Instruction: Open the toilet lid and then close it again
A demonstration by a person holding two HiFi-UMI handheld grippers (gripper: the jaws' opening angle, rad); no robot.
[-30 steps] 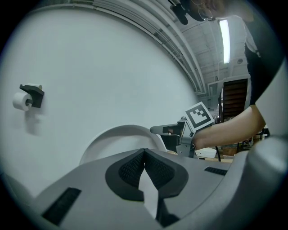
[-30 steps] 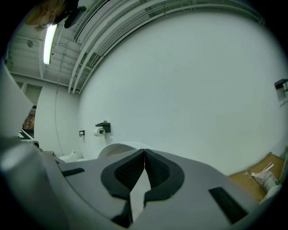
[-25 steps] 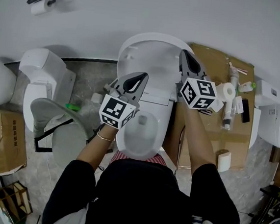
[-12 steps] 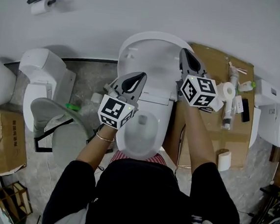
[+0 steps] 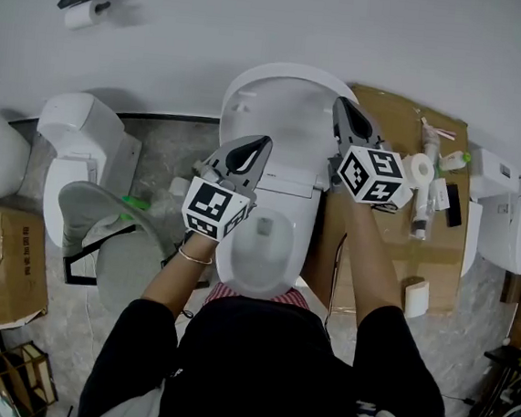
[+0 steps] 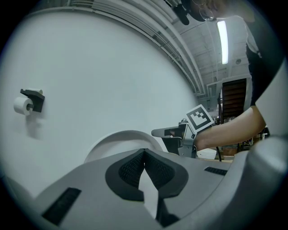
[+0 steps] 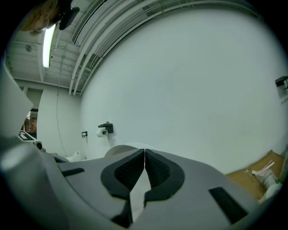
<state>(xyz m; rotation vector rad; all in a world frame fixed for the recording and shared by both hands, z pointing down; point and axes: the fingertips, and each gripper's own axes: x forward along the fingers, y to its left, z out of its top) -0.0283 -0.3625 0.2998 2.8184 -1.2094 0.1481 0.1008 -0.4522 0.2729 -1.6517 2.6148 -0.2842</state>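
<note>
Fingers [image 6: 128, 170] of the left gripper [image 5: 263, 144]: pressed together on nothing, tips over the near left part of the raised toilet lid [image 5: 280, 104]. Fingers of the right gripper [image 5: 342, 105]: likewise together and empty, tips at the lid's right edge, contact with it not determinable. Change over the last second: practically none, both grippers keeping their places and the lid remaining upright against the far wall [image 5: 351, 28], above the open bowl [image 5: 262, 244]; judgement: opening half complete, closing half not begun, no grasp on the lid.
</note>
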